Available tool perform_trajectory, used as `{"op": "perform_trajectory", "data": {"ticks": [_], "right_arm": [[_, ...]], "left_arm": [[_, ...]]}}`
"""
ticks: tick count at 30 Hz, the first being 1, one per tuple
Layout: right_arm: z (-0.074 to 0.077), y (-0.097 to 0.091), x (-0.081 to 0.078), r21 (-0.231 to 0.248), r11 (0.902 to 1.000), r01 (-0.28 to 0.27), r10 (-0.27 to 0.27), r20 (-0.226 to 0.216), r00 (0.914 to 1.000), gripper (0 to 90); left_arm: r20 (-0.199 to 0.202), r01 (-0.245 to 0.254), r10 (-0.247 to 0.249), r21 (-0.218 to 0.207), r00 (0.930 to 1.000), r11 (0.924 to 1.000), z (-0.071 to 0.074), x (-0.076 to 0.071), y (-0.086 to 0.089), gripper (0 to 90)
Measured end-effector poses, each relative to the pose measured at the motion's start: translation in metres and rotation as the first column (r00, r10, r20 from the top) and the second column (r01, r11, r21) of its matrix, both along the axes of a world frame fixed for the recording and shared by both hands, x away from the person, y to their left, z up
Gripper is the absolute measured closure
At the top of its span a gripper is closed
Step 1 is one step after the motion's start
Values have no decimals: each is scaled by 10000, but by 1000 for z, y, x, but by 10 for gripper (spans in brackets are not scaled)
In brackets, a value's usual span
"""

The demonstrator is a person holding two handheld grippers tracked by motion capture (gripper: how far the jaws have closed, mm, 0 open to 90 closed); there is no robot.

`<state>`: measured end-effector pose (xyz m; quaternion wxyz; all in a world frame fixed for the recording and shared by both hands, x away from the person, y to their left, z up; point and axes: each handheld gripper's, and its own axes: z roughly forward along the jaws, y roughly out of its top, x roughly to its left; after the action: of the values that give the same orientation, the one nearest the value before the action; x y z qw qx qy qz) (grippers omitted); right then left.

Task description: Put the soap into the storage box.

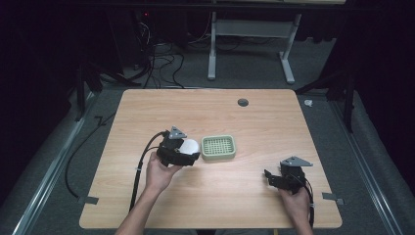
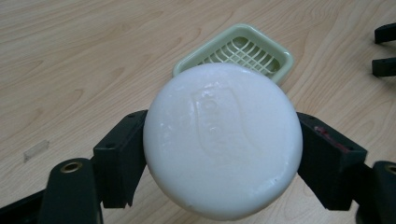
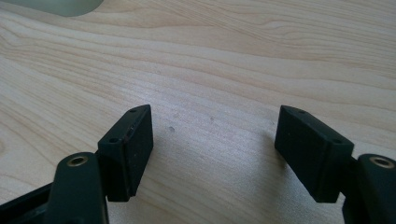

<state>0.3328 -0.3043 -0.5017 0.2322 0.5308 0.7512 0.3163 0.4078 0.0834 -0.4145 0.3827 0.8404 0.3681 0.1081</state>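
Observation:
A round white bar of soap (image 2: 222, 140) is clamped between the two black jaws of my left gripper (image 2: 222, 158), held just above the wood. In the high view the soap (image 1: 188, 146) and left gripper (image 1: 190, 152) sit left of centre, right beside a pale green slatted soap dish (image 1: 219, 147). The dish (image 2: 243, 49) lies just beyond the soap, empty. My right gripper (image 1: 268, 175) rests low near the front right of the table, pointing left. Its jaws stand wide apart over bare wood in the right gripper view (image 3: 212, 154), holding nothing.
The wooden table (image 1: 254, 122) has a dark round grommet (image 1: 242, 102) near its far edge. A small strip of clear tape (image 2: 36, 150) lies on the wood. Cables (image 1: 142, 166) trail from the left gripper off the front edge. Another table's frame (image 1: 249, 44) stands beyond.

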Motion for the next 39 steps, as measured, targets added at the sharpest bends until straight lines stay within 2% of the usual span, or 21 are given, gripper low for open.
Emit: {"op": "perform_trajectory", "data": {"ticks": [3, 6, 7, 9, 12, 19, 22, 31, 39], "right_arm": [[0, 0, 0, 0, 10000, 0, 0, 0, 10000, 287], [0, 0, 0, -1, 10000, 2, -2, 0, 10000, 287], [0, 0, 0, -1, 10000, 3, -3, 1, 10000, 287], [0, 0, 0, -3, 10000, 5, -5, 0, 10000, 287], [0, 0, 0, -4, 10000, 5, -5, -1, 10000, 287], [0, 0, 0, -2, 10000, 14, -14, -5, 10000, 287], [0, 0, 0, -1, 10000, 17, -17, -7, 10000, 287], [0, 0, 0, -3, 10000, 16, -16, -7, 10000, 287], [0, 0, 0, -2, 10000, 18, -18, -7, 10000, 287]], "left_arm": [[4, 54, -54, 6, 10000, 10000, 2, 1, -4, 247], [-62, 153, -154, -162, 9999, 9998, 2, 4, -7, 247], [78, 108, -109, 120, 9999, 9999, 2, 4, -10, 247], [112, 148, -151, 237, 9998, 9996, 2, 4, -12, 247], [5, 333, -333, 113, 9994, 9994, 2, 6, -17, 247], [51, 440, -441, 199, 9990, 9988, 3, 10, -25, 247], [-82, 445, -445, -1, 9990, 9990, 2, 13, -27, 247], [-183, 410, -408, 65, 9990, 9991, 0, 18, -31, 247], [-132, 571, -569, 152, 9983, 9983, 3, 24, -44, 247]]}}
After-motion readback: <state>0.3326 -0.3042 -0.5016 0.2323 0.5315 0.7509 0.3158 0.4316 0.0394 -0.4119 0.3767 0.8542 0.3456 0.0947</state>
